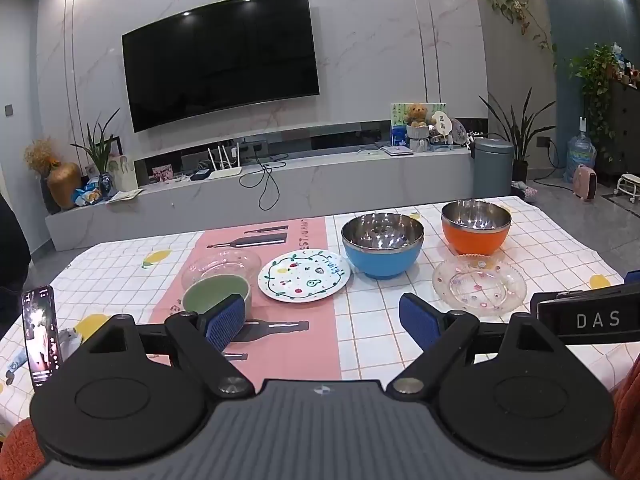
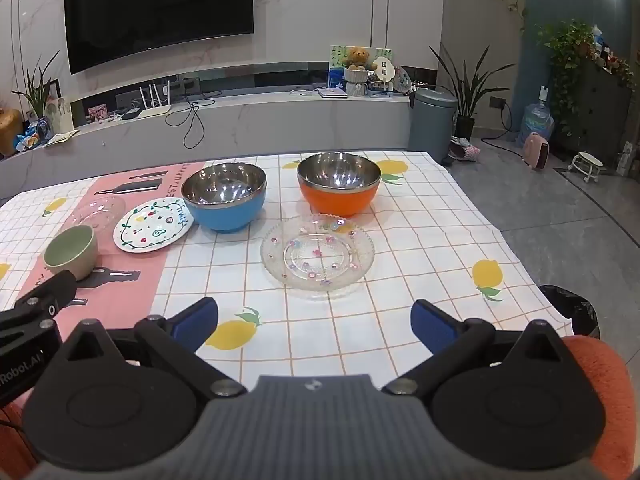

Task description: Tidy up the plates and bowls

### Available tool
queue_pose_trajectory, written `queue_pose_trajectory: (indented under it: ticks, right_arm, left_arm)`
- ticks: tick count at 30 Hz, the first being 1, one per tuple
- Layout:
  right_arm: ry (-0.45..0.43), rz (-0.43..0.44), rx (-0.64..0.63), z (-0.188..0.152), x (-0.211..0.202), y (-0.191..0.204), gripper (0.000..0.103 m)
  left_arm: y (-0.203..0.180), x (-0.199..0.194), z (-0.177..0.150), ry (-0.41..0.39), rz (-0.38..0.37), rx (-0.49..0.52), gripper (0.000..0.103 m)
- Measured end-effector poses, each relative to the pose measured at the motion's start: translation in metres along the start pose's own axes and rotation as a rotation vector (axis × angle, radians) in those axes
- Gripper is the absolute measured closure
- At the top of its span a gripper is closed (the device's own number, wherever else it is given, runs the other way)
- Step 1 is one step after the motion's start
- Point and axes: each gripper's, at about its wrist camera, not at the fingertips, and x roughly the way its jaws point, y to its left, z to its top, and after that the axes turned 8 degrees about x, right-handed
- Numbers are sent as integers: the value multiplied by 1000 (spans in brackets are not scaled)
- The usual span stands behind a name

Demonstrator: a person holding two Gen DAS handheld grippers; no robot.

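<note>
Six pieces sit untouched on the table: a clear glass plate with little coloured flowers nearest the right side, an orange bowl with a steel lining just behind it, a blue bowl with a steel lining to its left, then a white round plate painted with fruit, a clear glass bowl and a small green ceramic bowl at the left end. Nothing is stacked yet, so by my read this is the very opening, the reach not begun. The next move calls for picking a like pair, plate onto plate or bowl into bowl, and the thin plate rims will want a careful pinch at the edge.

Now the tongs: the right gripper hovers over the checked lemon tablecloth, jaws spread wide, holding nothing, the flowered plate ahead between its fingers. The left gripper is just as wide and empty, its left pad lined up in front of the green bowl, though whether it touches I cannot tell
</note>
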Motion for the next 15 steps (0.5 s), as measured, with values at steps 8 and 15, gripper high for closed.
queue_pose_trajectory:
  ticks: [8,15]
  right_arm:
    - [1,-2,-5,-1,0,1,3]
    - [0,-6,-12,1,-1,3,3]
  left_arm:
    - [-2,2,0,11,5,10,1]
    - [-4,2,0,14,3,6,1]
